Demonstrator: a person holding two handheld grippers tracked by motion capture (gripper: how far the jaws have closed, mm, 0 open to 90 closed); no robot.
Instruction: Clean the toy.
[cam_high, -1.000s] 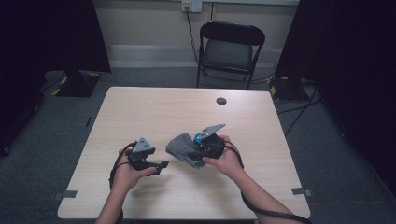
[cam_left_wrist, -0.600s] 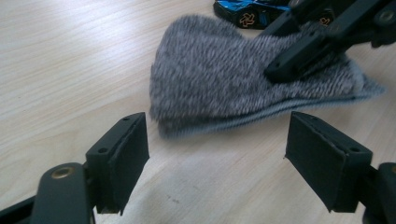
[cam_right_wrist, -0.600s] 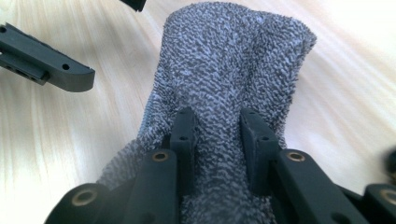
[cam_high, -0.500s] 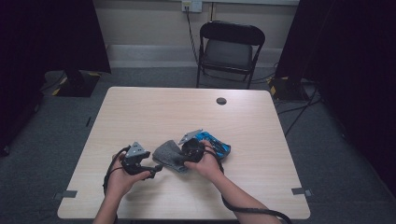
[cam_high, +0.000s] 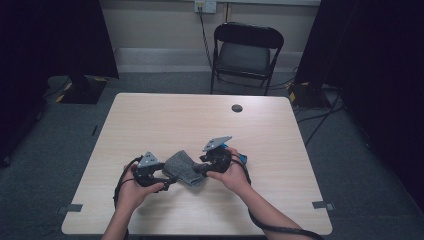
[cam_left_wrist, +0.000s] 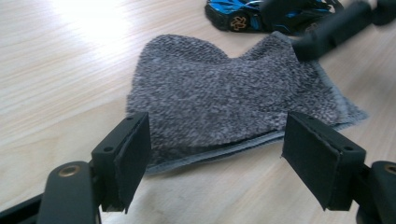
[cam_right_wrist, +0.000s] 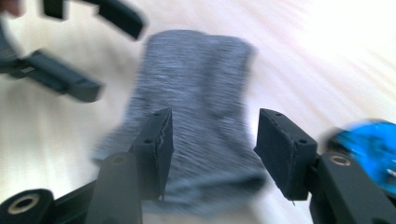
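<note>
1. Folded grey cloth (cam_high: 183, 168) flat on the wooden table (cam_high: 165, 117), in the near half, between the two grippers; taken here as landmark.
2. Beyond the cloth: a wide stretch of bare tabletop up to the far edge, broken by one small dark round disc (cam_high: 237, 108) well apart from the cloth.
3. Nearer than the cloth: a narrower strip of bare wood before the near table edge, crossed by both forearms.
4. Left of the cloth: open wood to the left table edge past the left gripper (cam_high: 169, 181).
5. Right of the cloth: blue toy car (cam_high: 237, 156) just beside it, partly hidden behind the right gripper (cam_high: 199, 170); open wood beyond to the right edge.
6. Far past the cloth and table: black folding chair (cam_high: 246, 52) on grey carpet.
7. No readable writing or brand anywhere; gold wheel on the toy car (cam_left_wrist: 239, 21) in the left gripper view, no lettering legible.
8. Left gripper (cam_left_wrist: 215, 154): held low at the cloth's left end, jaws wide apart, level with the cloth's hemmed edge (cam_left_wrist: 243, 144), pads clear of it, nothing gripped.
9. Right gripper (cam_right_wrist: 212, 147): at the cloth's right end, tilted down over it, jaws just opened to a middling gap, cloth (cam_right_wrist: 201, 93) lying beneath and between them, pads not pressing; view blurred.
10. Both hands wrapped around the gripper bodies, cables trailing back toward the near edge.
</note>
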